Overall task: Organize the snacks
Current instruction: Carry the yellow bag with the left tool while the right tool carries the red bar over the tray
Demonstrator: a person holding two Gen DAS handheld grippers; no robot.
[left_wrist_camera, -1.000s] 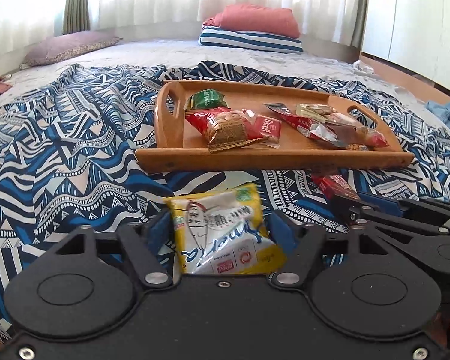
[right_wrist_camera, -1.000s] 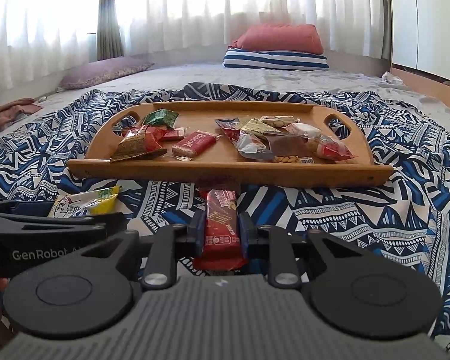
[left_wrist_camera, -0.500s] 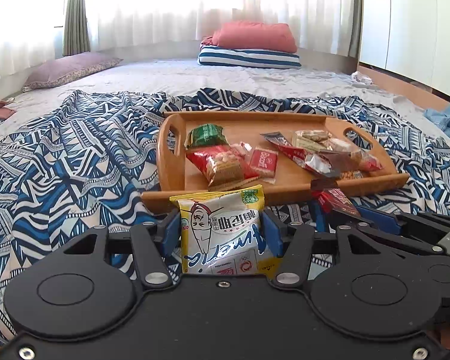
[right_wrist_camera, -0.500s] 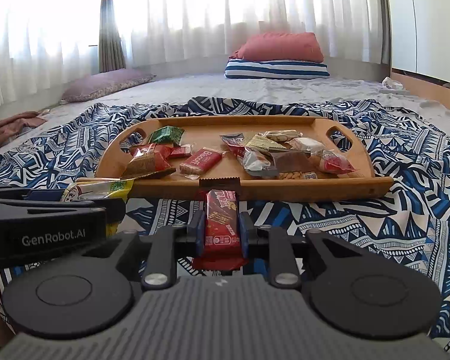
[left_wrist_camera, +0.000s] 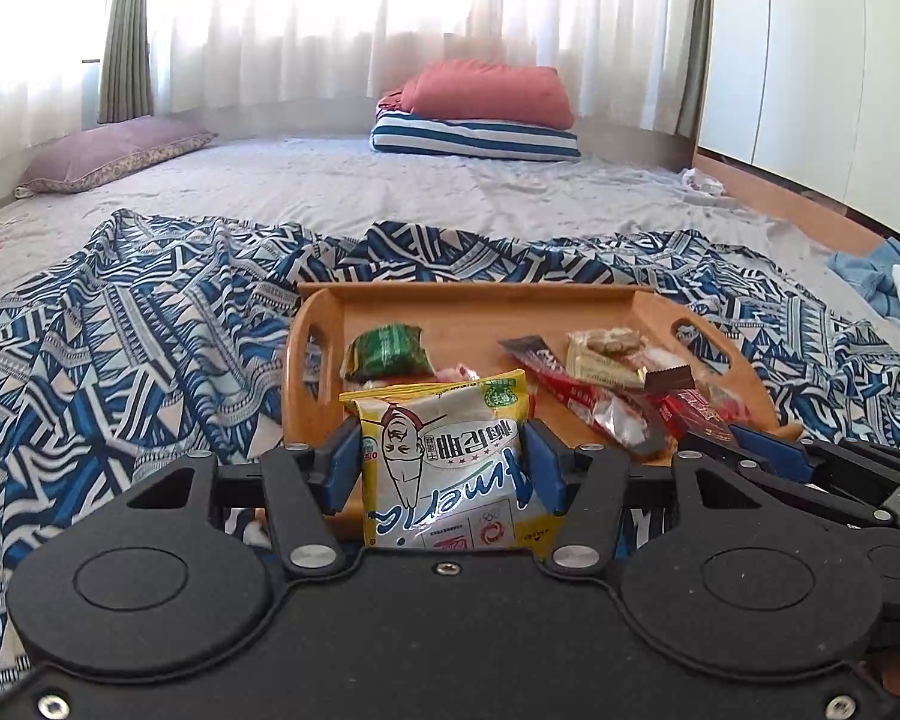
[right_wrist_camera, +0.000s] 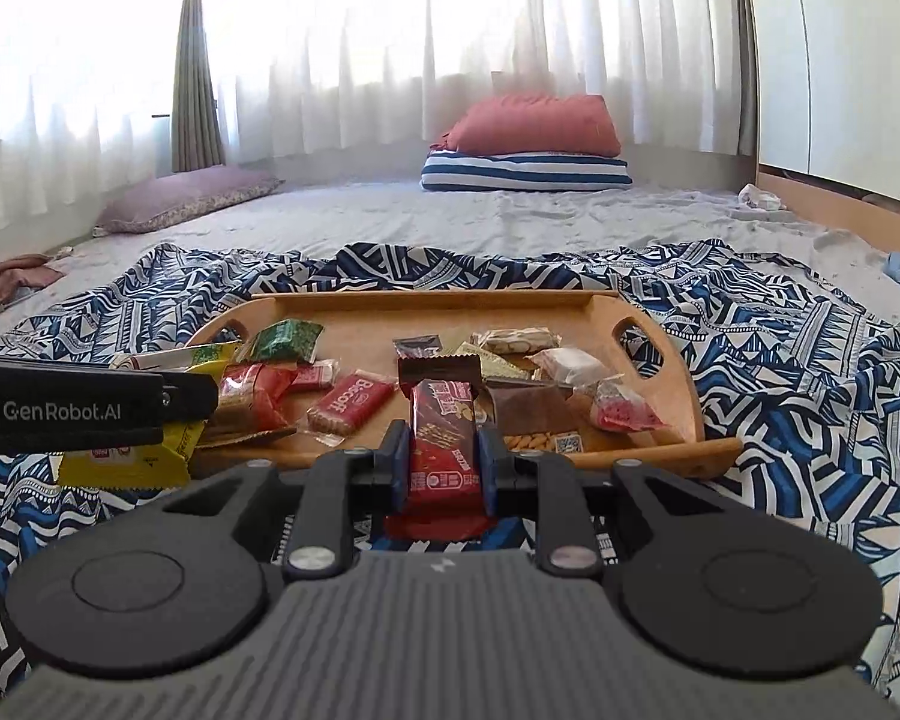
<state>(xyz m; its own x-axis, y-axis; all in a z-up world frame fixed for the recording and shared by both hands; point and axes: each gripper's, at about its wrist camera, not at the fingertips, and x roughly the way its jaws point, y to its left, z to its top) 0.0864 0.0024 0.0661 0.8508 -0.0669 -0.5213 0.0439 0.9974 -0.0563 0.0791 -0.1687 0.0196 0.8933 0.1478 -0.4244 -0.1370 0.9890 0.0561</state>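
Note:
My left gripper is shut on a yellow and white snack packet, held up in front of the wooden tray. My right gripper is shut on a red snack bar, also lifted just before the tray. The tray holds several wrapped snacks, among them a green packet and a red Biscoff packet. In the right wrist view the left gripper's side shows at the left with the yellow packet. The right gripper shows at the right of the left wrist view.
The tray lies on a blue and white patterned blanket over a grey bed sheet. A purple pillow sits far left, a red pillow on a striped one at the back. Blue clothing lies at the right.
Both grippers have risen with their snacks off the blanket and come closer to the tray. The left gripper's fingers closed in on the yellow packet.

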